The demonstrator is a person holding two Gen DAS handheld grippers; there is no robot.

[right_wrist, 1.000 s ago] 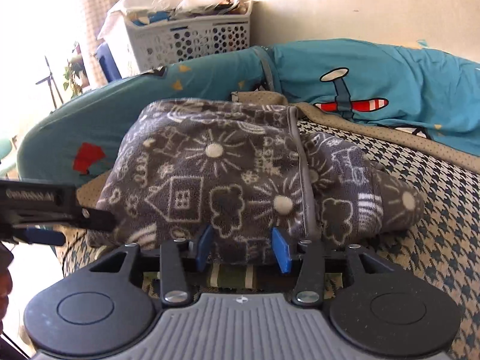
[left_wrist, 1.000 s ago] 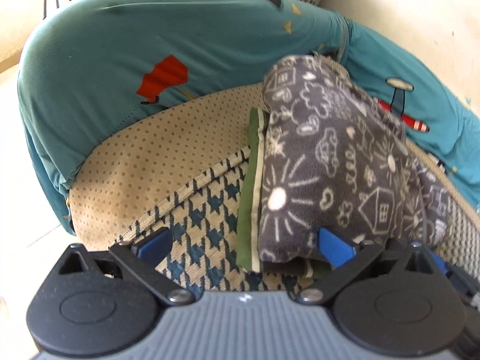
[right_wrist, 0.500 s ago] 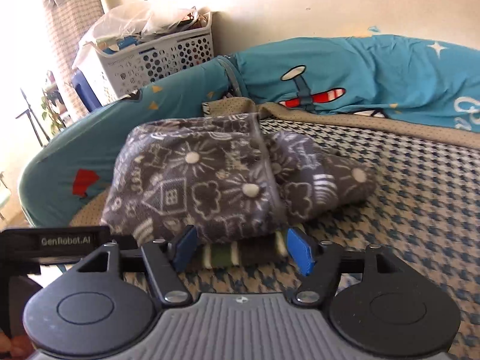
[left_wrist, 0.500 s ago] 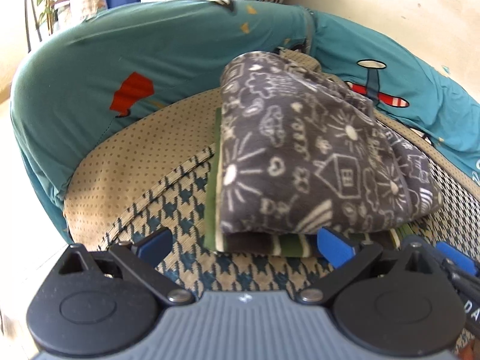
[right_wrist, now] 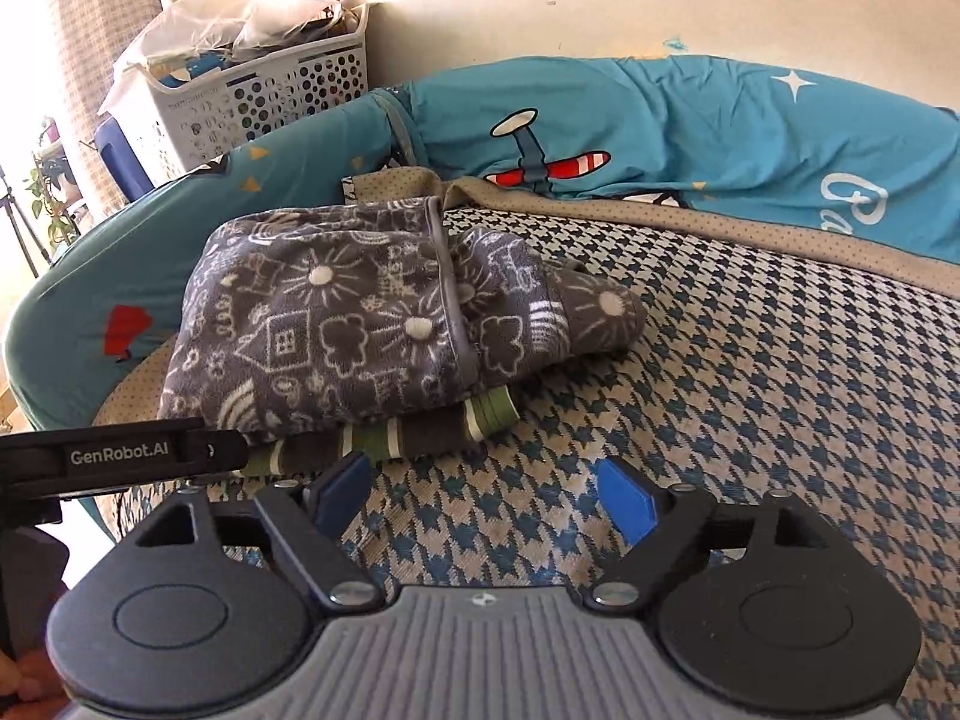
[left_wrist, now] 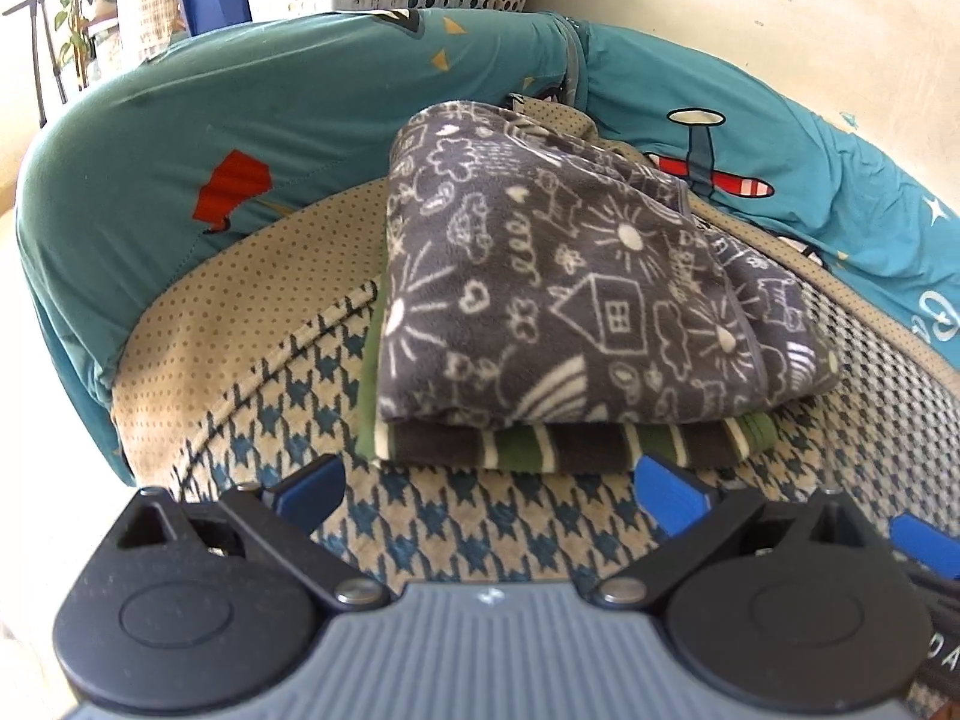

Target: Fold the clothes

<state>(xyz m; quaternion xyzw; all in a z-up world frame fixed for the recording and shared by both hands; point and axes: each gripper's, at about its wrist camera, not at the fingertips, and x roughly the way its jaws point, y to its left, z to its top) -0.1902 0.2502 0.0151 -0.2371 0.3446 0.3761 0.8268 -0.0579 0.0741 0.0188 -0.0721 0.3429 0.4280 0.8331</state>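
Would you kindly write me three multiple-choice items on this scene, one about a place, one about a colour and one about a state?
1. Where does the grey doodle-print fleece lie?
A. on top of the striped garment
B. in the white laundry basket
C. hanging from the wall

2. What colour are the stripes of the lower garment?
A. red and yellow
B. green, dark grey and cream
C. pink and white

3. How do the jaws of the left hand-held gripper and right hand-held gripper stand?
A. both shut on cloth
B. one shut, one open
C. both open, holding nothing

Answers:
1 A, the fleece covers the striped piece, whose edge peeks out below.
2 B, those bands show along its front edge.
3 C, the houndstooth cover shows in each gap.
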